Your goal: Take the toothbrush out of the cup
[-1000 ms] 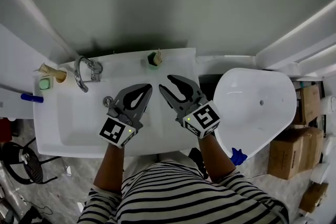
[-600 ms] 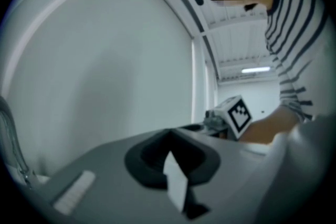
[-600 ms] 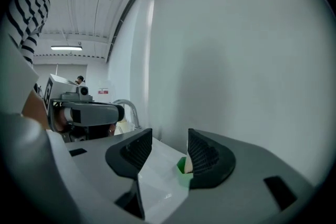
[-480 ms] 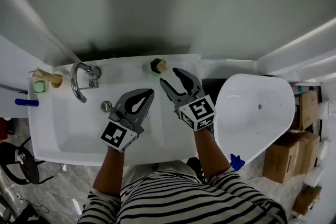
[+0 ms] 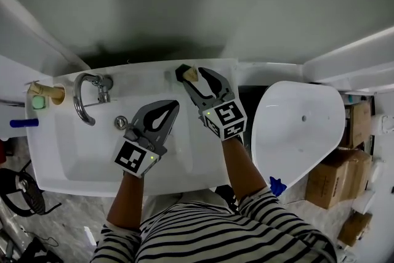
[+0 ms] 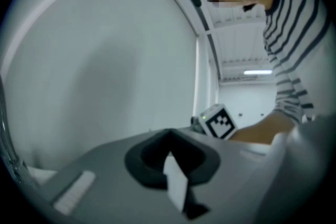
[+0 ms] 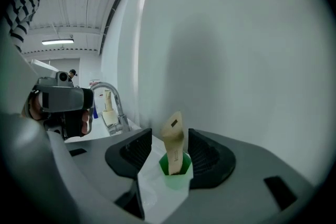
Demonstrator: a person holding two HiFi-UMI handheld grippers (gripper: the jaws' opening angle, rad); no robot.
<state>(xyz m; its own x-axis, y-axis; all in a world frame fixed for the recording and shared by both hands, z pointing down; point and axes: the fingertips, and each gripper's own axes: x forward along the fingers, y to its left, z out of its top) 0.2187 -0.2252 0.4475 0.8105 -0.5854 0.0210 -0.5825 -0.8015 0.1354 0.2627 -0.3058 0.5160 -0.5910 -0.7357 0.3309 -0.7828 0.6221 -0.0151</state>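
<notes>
A dark green cup (image 5: 183,76) stands on the sink's back ledge with a beige toothbrush (image 5: 193,74) upright in it. My right gripper (image 5: 191,71) has just been opening and now stands open. Cup (image 7: 176,168) and toothbrush (image 7: 174,136) sit between its jaws, and the pads touch neither. The left gripper (image 5: 172,106) hovers over the basin, shut and empty, to the lower left of the cup. In the left gripper view its closed jaws (image 6: 170,139) face the bare wall, and the right gripper's marker cube (image 6: 218,122) shows beyond them.
The white sink (image 5: 92,157) has a chrome faucet (image 5: 83,98) at its back left. A second cup (image 5: 44,95) with a beige item stands at the far left corner. A white oval fixture (image 5: 295,126) sits right of the sink. Cardboard boxes (image 5: 329,178) lie at the right edge.
My right gripper has moved toward the back ledge and opened wider, so the green cup now stands between its jaws. The left gripper stayed shut over the basin.
</notes>
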